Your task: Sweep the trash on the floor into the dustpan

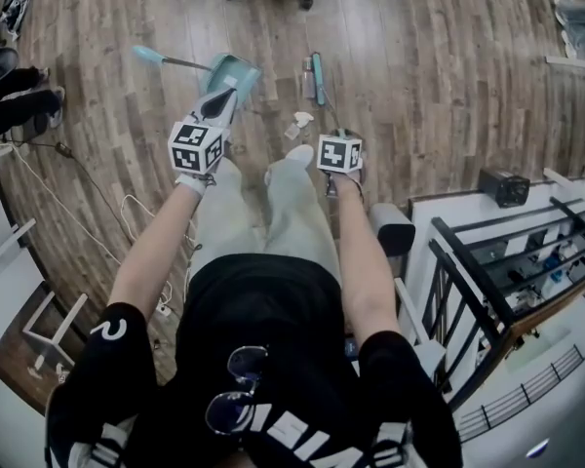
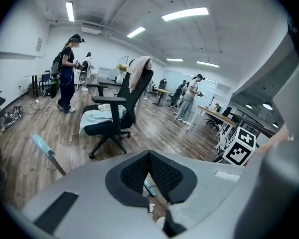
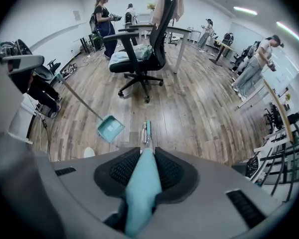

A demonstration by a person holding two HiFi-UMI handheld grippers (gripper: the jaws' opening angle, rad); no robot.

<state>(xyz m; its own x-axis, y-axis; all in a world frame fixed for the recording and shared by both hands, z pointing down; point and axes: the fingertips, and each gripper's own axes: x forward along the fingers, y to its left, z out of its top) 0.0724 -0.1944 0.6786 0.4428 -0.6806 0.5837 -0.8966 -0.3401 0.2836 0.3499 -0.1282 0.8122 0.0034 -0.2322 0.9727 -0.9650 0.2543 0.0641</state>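
Note:
A teal dustpan [image 1: 236, 70] lies on the wood floor, its long handle [image 1: 148, 56] pointing left. My left gripper [image 1: 220, 102] hovers over the pan's near edge. Its jaws are shut with nothing held, and the handle's teal grip [image 2: 41, 144] lies off to their left. My right gripper [image 1: 338, 137] is shut on the teal broom handle [image 3: 139, 193]. That handle runs down to the broom head [image 1: 318, 76], which rests on the floor. A clear bottle [image 1: 305, 78] lies beside the broom head [image 3: 148, 128]. Crumpled white paper [image 1: 299, 123] sits nearer my feet. The dustpan [image 3: 110, 128] is left of the broom.
A black office chair [image 3: 142, 54] stands beyond the broom. Cables [image 1: 90, 195] trail over the floor at left, near dark shoes [image 1: 19, 100]. A black metal rack [image 1: 487, 291] and a small black box [image 1: 505, 186] stand at right. Several people [image 2: 67, 73] stand far off.

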